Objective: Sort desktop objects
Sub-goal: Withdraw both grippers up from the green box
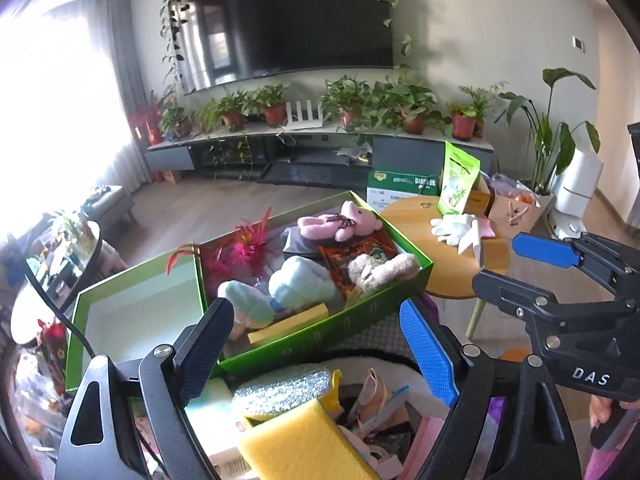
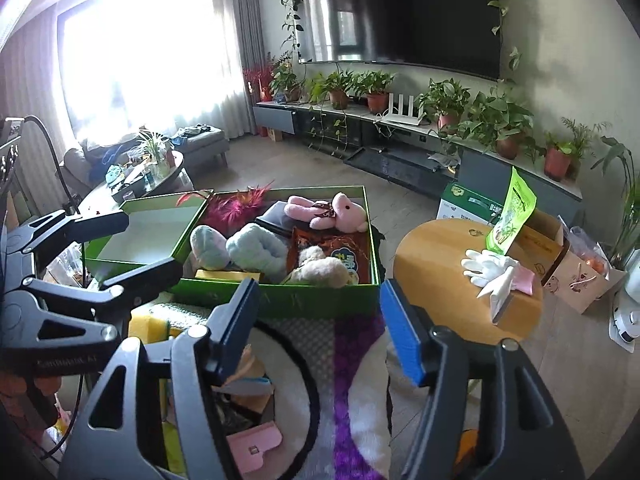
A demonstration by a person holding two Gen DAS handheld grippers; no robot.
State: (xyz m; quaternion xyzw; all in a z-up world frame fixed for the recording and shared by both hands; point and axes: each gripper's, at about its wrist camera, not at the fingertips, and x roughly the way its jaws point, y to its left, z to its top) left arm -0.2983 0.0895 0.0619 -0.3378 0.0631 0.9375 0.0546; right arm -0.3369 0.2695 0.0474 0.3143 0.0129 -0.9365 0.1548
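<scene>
A green box holds a pink plush bear, a beige plush, light blue fluffy slippers, a magenta feathery thing and a yellow pad. Its empty lid lies to the left. My left gripper is open and empty above a yellow sponge and a silver scrubber. My right gripper is open and empty above a patterned cloth.
A round wooden table to the right carries white gloves and a green pouch. Cardboard boxes stand behind it. A pink item and other clutter lie below the grippers.
</scene>
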